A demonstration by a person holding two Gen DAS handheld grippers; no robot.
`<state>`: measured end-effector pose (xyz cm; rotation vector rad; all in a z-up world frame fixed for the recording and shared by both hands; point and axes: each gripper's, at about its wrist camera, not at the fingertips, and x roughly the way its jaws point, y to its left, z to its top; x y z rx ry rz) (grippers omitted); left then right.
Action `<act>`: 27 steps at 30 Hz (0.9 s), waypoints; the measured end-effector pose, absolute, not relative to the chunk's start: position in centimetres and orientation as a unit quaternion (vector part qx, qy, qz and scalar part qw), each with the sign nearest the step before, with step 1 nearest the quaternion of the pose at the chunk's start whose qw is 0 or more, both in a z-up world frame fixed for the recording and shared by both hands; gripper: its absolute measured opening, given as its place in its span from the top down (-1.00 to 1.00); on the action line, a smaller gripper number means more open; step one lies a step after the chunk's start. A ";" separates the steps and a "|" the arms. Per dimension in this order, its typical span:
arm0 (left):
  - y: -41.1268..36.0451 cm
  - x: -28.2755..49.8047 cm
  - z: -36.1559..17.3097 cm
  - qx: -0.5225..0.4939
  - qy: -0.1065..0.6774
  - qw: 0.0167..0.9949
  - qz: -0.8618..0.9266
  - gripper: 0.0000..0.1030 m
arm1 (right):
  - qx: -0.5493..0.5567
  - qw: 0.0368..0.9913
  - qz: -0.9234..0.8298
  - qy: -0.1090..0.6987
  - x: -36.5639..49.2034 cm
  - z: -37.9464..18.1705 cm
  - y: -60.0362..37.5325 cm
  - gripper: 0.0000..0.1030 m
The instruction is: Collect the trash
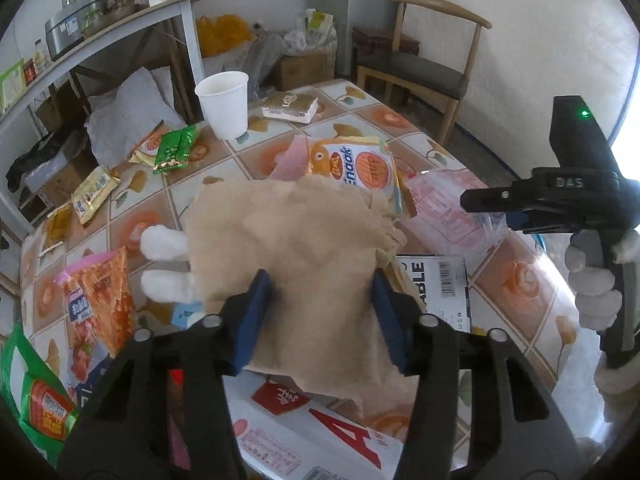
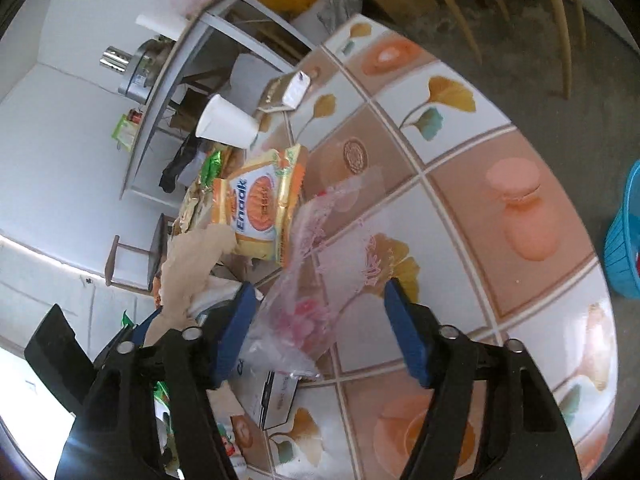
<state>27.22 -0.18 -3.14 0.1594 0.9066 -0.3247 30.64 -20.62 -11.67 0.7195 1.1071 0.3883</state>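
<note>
A crumpled brown paper (image 1: 304, 240) stands up off the table between the blue pads of my left gripper (image 1: 322, 312), which is shut on its lower part. From the right wrist the same brown paper (image 2: 188, 268) rises at the left. My right gripper (image 2: 320, 332) is open just above the table, its pads either side of a clear plastic bag (image 2: 304, 280) with pink print; the bag lies loose and brushes the left pad. An orange-and-white snack packet (image 2: 256, 208) lies just beyond both.
The tiled-pattern table (image 2: 460, 184) is strewn with wrappers: an orange packet (image 1: 104, 300), a green packet (image 1: 176, 148), a barcoded box (image 1: 440, 288). A white paper cup (image 1: 224, 104) stands at the far edge. A blue basket (image 2: 624, 248) sits on the floor, a wooden chair (image 1: 424, 64) beyond the table.
</note>
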 end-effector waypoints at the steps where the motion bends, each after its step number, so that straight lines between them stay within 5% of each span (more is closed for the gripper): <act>1: -0.2 27.3 -3.1 0.080 0.434 0.884 -0.155 0.22 | 0.336 0.769 0.179 0.514 30.7 -12.0 -20.6 -0.11; 12: 1.2 27.2 -2.8 0.060 0.433 0.886 -0.156 0.78 | 0.372 0.756 0.175 0.510 30.1 -12.8 -21.2 0.50; 27: 4.4 24.9 0.8 -0.040 0.387 0.904 -0.177 0.81 | 0.402 0.764 0.173 0.474 27.7 -11.5 -23.1 0.79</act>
